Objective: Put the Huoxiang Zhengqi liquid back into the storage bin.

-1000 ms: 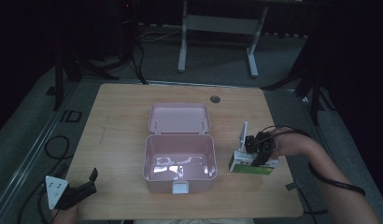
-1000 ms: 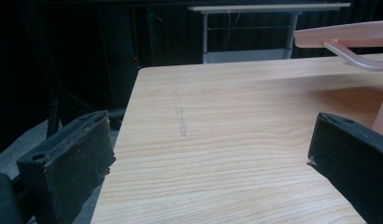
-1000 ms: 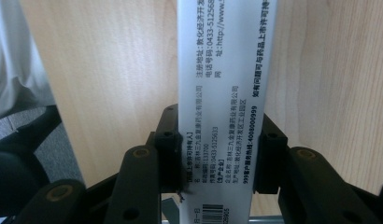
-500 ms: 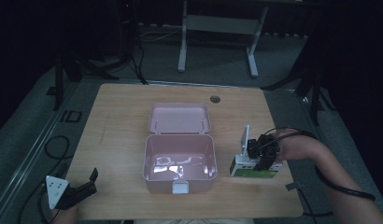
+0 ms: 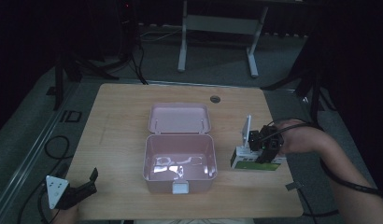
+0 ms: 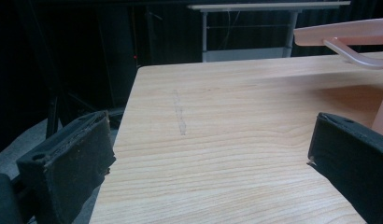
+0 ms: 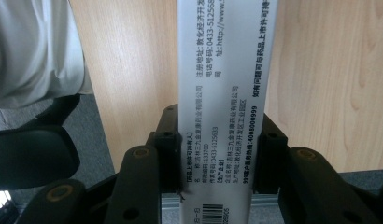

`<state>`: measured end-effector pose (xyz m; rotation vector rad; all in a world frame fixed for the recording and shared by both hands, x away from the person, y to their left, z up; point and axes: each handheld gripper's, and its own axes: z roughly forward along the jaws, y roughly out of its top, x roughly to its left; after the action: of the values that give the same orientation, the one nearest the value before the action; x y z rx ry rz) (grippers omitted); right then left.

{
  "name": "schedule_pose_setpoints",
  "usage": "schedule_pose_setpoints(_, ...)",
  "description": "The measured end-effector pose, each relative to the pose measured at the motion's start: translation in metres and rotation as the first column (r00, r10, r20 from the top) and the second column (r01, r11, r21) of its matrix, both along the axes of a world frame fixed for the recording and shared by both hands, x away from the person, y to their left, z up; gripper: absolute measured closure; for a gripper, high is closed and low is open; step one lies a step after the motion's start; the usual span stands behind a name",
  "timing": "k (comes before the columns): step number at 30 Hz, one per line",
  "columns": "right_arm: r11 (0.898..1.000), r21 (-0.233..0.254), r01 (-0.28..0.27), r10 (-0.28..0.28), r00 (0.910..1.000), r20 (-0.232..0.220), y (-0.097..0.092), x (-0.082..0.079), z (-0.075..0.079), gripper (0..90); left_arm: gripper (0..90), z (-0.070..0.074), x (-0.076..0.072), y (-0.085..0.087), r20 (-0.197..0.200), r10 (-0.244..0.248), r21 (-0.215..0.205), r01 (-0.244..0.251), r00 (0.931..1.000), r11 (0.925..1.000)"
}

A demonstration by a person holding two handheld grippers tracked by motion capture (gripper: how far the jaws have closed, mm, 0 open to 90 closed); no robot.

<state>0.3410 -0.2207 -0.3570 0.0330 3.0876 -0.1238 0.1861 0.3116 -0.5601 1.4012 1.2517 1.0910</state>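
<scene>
R gripper [image 5: 266,150] clamps white box [image 7: 222,93]; L gripper [image 5: 80,191] apart, agape.

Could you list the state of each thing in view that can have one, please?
Pink box: open, lid folded back flat on the table, something pale and unclear inside.
Medicine carton: lying on the table, gripped across its narrow sides.
Right gripper: shut on the medicine carton.
Left gripper: open, holding nothing, at the table's near left corner.
</scene>
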Motion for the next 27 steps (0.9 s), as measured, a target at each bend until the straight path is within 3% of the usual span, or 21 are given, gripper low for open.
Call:
schedule_pose_setpoints(16, 1.0, 0.018, -0.016, 0.015, 0.9992, 0.037, 0.03, 0.0, 0.046, 61.8, 0.2, 0.0, 0.0, 0.0, -0.005, -0.002, 0.01, 0.003, 1.0, 0.9999)
schedule_pose_setpoints(27, 0.998, 0.023, -0.052, 0.051, 0.9985, 0.016, 0.067, 0.002, 0.052, 61.8, 0.2, 0.0, 0.0, 0.0, -0.007, -0.007, 0.015, 0.007, 1.0, 0.9999)
